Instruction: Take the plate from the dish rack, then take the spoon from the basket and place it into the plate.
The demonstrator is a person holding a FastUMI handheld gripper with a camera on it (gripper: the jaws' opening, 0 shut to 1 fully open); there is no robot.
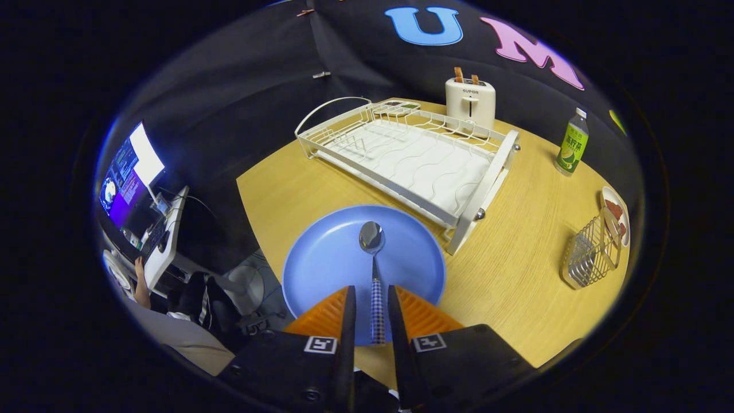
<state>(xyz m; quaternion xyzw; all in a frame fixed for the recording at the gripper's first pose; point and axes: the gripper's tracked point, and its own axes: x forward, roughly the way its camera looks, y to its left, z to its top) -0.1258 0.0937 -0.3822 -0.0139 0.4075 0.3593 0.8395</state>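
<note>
Blue plate sits flat on the wooden table, just ahead of the gripper, near the table's front edge. Spoon lies in the plate, bowl end pointing away toward the dish rack, checkered handle running back between the two fingers. Fingers stand slightly apart, one on each side of the handle; small gaps seem to show between handle and each finger, but whether they press on it or not, cannot tell for sure. Spoon bowl rests about mid-plate, shiny metal, facing up.

White wire dish rack stands beyond the plate on the table, its near corner just beside the plate's far right rim, apparently not touching. Rack has a white drain tray under it and a curved wire handle at its far left end. No dishes visible in it.

White toaster behind the rack, two slices of toast sticking up from the slots. Green drink bottle upright to the right of the toaster, well apart from the rack. Wire basket at the right side of the table, well apart from the plate, contents too small to tell. Small white dish with something reddish on it just behind the basket.

Off the table to the left: a lit monitor on a white stand, and a person's hand near it.
</note>
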